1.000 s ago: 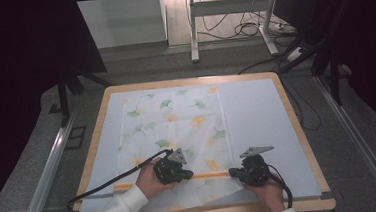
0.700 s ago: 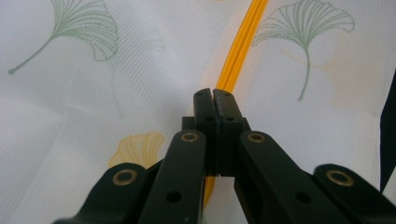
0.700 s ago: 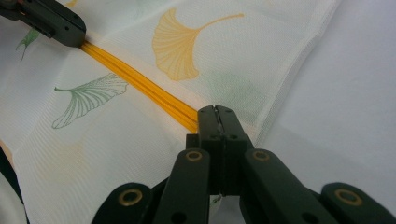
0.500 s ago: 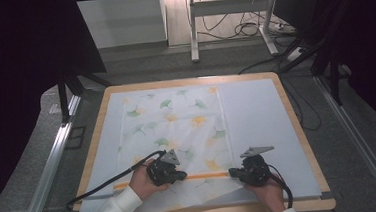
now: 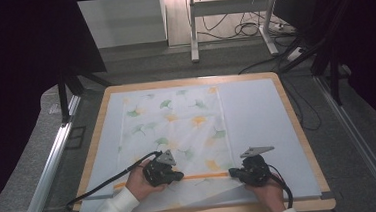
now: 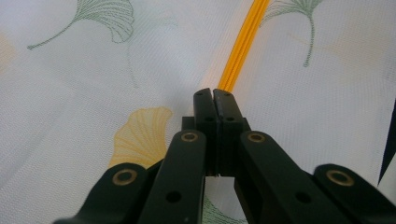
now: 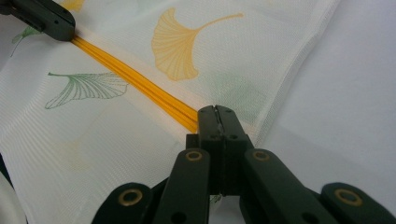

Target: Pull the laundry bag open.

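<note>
A white mesh cloth [image 5: 177, 122] printed with green and yellow ginkgo leaves lies flat on the table mat. An orange stripe [image 5: 206, 176] runs across it near the front. My left gripper [image 5: 180, 176] is shut on the cloth at the stripe's left end, and in the left gripper view the jaws [image 6: 214, 93] meet right on the stripe [image 6: 243, 46]. At the stripe's right end, close to the cloth's side edge, my right gripper [image 5: 232, 173] is shut on the cloth. In the right gripper view its closed tips [image 7: 215, 109] pinch the stripe [image 7: 140, 84], with the left gripper [image 7: 42, 16] at the far end.
A pale mat [image 5: 256, 111] covers a wood-rimmed board [image 5: 298, 128]; bare mat lies right of the cloth. Metal rails [image 5: 54, 160] flank the board on both sides. Cables [image 5: 251, 29] and desk legs stand on the floor beyond.
My left gripper has shifted a little to the left along the orange stripe. The right gripper has stayed where it was.
</note>
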A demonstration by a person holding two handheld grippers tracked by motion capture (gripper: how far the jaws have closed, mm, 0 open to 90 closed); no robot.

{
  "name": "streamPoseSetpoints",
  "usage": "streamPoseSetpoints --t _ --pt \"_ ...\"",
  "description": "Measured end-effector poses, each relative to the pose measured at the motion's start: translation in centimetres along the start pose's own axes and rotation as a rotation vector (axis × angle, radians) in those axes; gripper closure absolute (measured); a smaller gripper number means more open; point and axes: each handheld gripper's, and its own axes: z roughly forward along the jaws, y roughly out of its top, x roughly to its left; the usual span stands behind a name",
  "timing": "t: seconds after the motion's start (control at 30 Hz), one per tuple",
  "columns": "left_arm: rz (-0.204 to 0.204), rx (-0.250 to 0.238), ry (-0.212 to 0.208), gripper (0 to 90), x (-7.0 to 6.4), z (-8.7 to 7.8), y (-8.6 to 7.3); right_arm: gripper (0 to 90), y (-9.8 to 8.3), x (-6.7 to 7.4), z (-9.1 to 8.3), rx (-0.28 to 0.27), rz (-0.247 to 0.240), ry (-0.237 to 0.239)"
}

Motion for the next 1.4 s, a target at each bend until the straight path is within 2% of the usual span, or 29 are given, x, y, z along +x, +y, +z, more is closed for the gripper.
streamPoseSetpoints --t 0.3,0.63,1.4 --pt "-0.006 0.0 0.0 90.0 0.1 -0.2 -0.2 89.9 0.0 0.0 0.0 0.0 0.0 0.001" --pt "-0.021 0.004 0.018 90.0 0.7 -1.2 -1.3 89.9 0.0 0.0 0.0 -0.001 0.001 0.0" --pt "-0.098 -0.003 0.064 90.0 2.3 -4.5 -5.6 89.9 0.0 0.0 0.0 -0.003 0.0 0.001"
